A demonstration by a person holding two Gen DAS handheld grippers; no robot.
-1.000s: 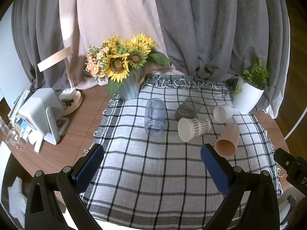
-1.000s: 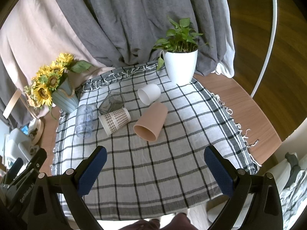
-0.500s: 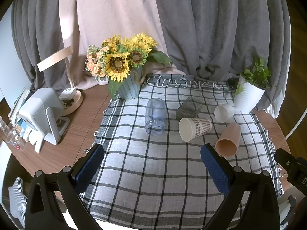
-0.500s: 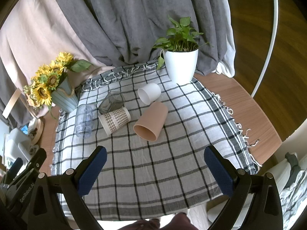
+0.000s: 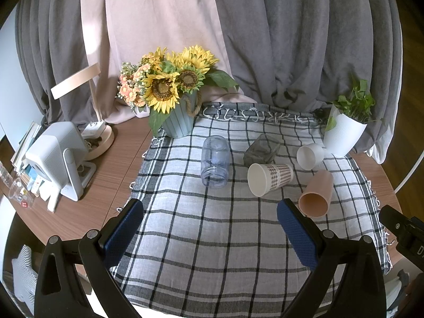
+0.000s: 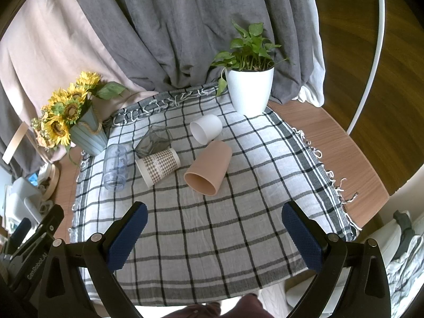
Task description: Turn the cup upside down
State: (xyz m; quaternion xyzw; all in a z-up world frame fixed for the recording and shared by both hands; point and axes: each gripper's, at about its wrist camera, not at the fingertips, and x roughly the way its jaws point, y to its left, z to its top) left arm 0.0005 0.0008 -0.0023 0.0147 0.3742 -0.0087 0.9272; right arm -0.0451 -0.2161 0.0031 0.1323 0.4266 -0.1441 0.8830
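Covering most of the round wooden tabletop (image 5: 114, 175), a checked cloth (image 6: 212, 228) lies before grey and pink curtains (image 5: 265, 39), between a sunflower vase (image 5: 177, 122) and a white potted plant (image 6: 250, 90). Five cups lie tipped mid-cloth; the tan cup (image 6: 208, 168) lies nearest. Left claw (image 5: 209, 213) and right claw (image 6: 213, 216) hover spread apart, empty.

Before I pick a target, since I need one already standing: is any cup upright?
No: the checked cup, tan cup and white cup all lie sideways.
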